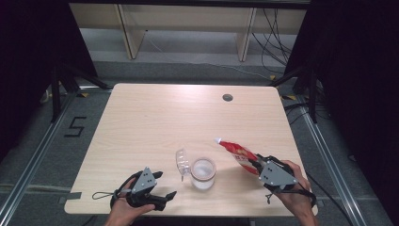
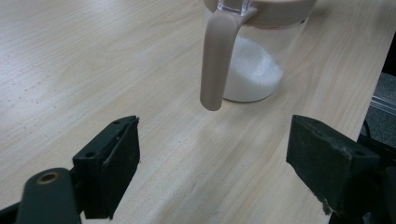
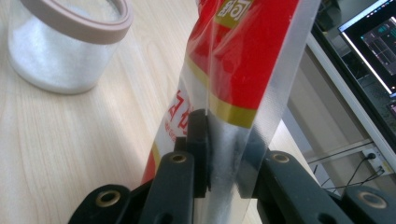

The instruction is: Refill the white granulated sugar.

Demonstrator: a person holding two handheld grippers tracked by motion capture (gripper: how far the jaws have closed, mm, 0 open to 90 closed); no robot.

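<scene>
Right gripper (image 1: 256, 165): pinches the lower end of the red pouch (image 1: 236, 153), held tilted just right of the jar.
Left gripper (image 1: 165, 184): jaws spread, empty, near the jar's left.
Jar (image 1: 203, 173): glass, white granules inside, lid (image 1: 181, 161) flipped aside.

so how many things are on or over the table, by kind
jar: 1
lid: 1
red bag: 1, held in the right claw
claws: 2, the left claw open
total: 5
</scene>
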